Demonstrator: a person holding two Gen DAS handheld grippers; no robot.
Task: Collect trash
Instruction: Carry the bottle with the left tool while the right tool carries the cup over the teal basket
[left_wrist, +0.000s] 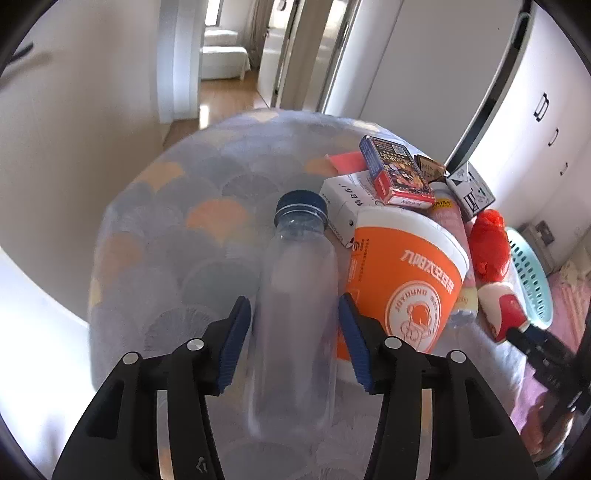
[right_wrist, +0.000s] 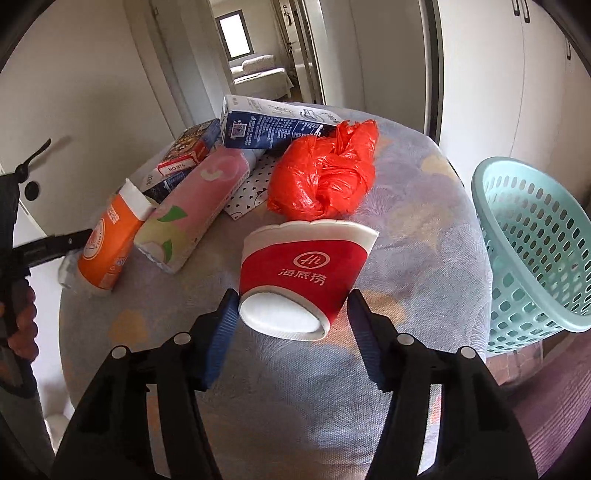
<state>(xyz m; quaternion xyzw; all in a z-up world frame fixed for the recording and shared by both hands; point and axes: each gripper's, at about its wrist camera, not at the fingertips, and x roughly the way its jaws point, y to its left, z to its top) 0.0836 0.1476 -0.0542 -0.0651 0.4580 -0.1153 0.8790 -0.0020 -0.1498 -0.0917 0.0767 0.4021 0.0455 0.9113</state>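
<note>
Clear bottle (left_wrist: 295, 314) lies lengthwise between the spread left gripper (left_wrist: 295, 339), cap pointing away; the right gripper (right_wrist: 291, 332), unclenched, flanks a toppled red cup (right_wrist: 303, 269), base toward it.

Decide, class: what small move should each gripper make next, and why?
Probably close both. The left gripper stands open around the lying clear plastic bottle with a blue cap; the right gripper stands open around the tipped red paper cup. The teal plastic basket waits beside the table.
</note>
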